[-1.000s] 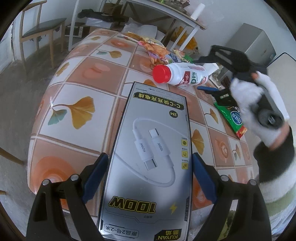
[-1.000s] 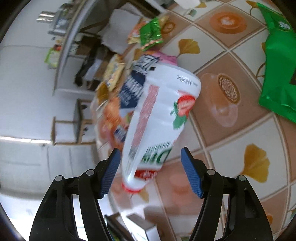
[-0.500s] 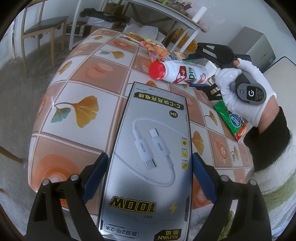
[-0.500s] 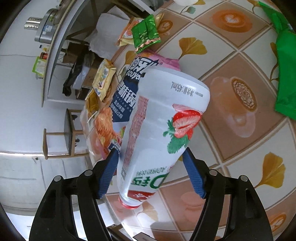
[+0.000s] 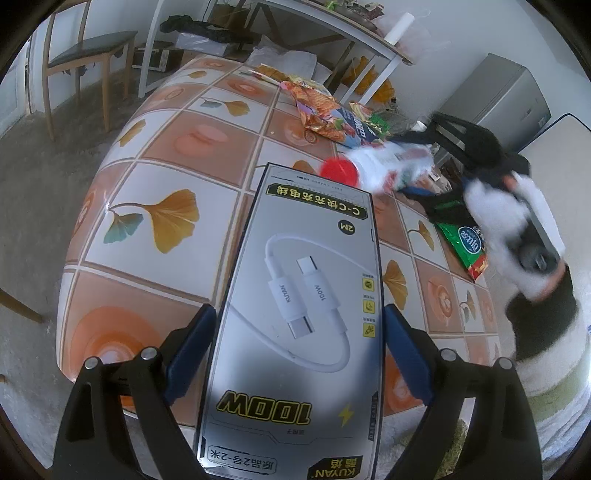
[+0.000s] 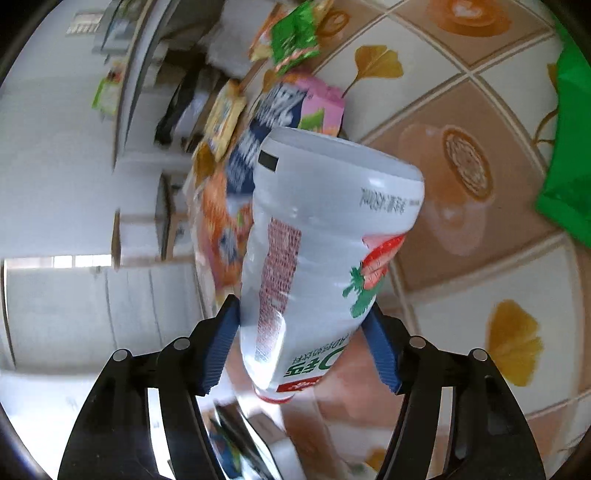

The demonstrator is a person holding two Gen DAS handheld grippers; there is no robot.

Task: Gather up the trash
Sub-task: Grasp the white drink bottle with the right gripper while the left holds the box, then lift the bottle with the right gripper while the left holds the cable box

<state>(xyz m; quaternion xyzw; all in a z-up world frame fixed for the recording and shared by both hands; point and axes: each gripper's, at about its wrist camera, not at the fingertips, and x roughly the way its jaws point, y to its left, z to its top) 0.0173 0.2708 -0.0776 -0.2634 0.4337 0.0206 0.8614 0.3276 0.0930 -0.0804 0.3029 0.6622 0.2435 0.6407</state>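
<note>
My left gripper [image 5: 299, 332] is shut on a flat grey cable box [image 5: 299, 295] printed with a white cable and "100W"; it is held above the near edge of the tiled table [image 5: 155, 177]. My right gripper [image 6: 301, 339] is shut on a white strawberry drink bottle [image 6: 325, 236] with a red cap, held tilted above the table. In the left wrist view the bottle [image 5: 388, 164] is blurred and its red cap points at the box's far end, with the right gripper [image 5: 417, 162] and gloved hand behind it.
Snack wrappers [image 5: 325, 110] lie piled at the table's far side. A green snack bag [image 5: 461, 240] lies at the right edge, also in the right wrist view [image 6: 569, 155]. A chair [image 5: 85, 55], a white-legged table [image 5: 332, 33] and a grey cabinet [image 5: 498, 99] stand beyond.
My right gripper has carried the bottle down and toward the far end of the cable box, swinging as it moves. My left gripper and the box have stayed still.
</note>
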